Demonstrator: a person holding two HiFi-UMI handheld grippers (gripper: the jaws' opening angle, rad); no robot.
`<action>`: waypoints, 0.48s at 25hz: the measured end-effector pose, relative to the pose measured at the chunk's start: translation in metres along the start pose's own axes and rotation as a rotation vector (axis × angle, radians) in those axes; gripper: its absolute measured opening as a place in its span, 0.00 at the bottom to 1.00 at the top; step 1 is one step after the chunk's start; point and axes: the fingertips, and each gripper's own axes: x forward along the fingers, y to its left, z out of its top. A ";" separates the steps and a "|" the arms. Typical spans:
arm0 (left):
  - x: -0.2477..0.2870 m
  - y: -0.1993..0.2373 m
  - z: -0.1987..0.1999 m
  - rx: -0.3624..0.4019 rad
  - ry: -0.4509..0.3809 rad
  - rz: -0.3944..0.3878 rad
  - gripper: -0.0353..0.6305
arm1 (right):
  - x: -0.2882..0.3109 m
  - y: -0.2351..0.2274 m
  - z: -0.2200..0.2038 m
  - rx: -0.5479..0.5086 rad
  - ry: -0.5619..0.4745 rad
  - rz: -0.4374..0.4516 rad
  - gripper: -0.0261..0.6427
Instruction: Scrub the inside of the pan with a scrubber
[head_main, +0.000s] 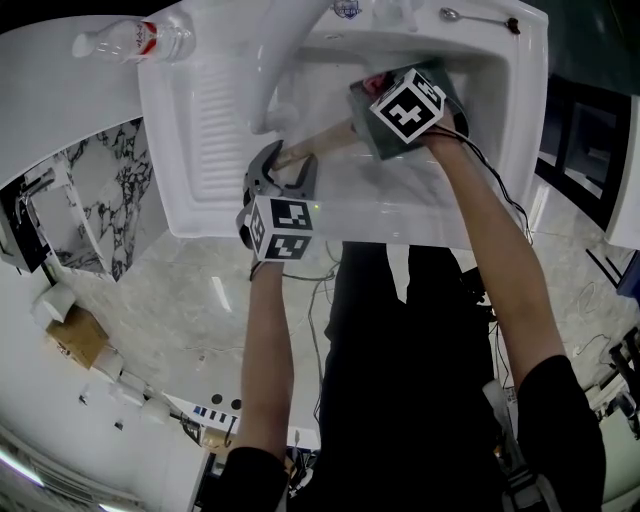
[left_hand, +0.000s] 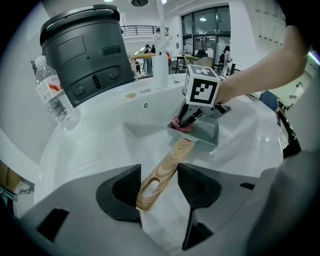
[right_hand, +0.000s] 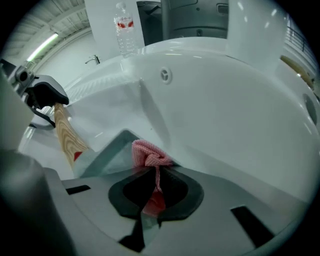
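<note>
The pan (left_hand: 204, 133) is seen in the white sink (left_hand: 95, 150); it could be tipped or slid if rubbed too hard, as its wooden handle (left_hand: 165, 167) is squeezed only near the end by the left gripper (left_hand: 159, 179). It is seen to be square and grey. The pink scrubber (right_hand: 147, 152), pinched by the right gripper (right_hand: 154, 175) in the pan's corner, could be pulled loose.

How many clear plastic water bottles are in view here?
1. The clear plastic water bottle with a red label stands upright at the white sink's far left corner, beyond the ribbed drainboard. No other shows.
</note>
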 end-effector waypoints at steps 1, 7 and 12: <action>0.000 0.000 0.000 0.000 0.001 0.001 0.40 | -0.001 -0.008 -0.005 0.006 0.013 -0.032 0.10; 0.000 0.000 0.000 0.001 0.004 0.004 0.40 | -0.005 -0.046 -0.029 -0.072 0.113 -0.202 0.10; 0.001 0.000 0.000 0.003 0.005 0.005 0.40 | -0.007 -0.071 -0.047 -0.183 0.211 -0.388 0.10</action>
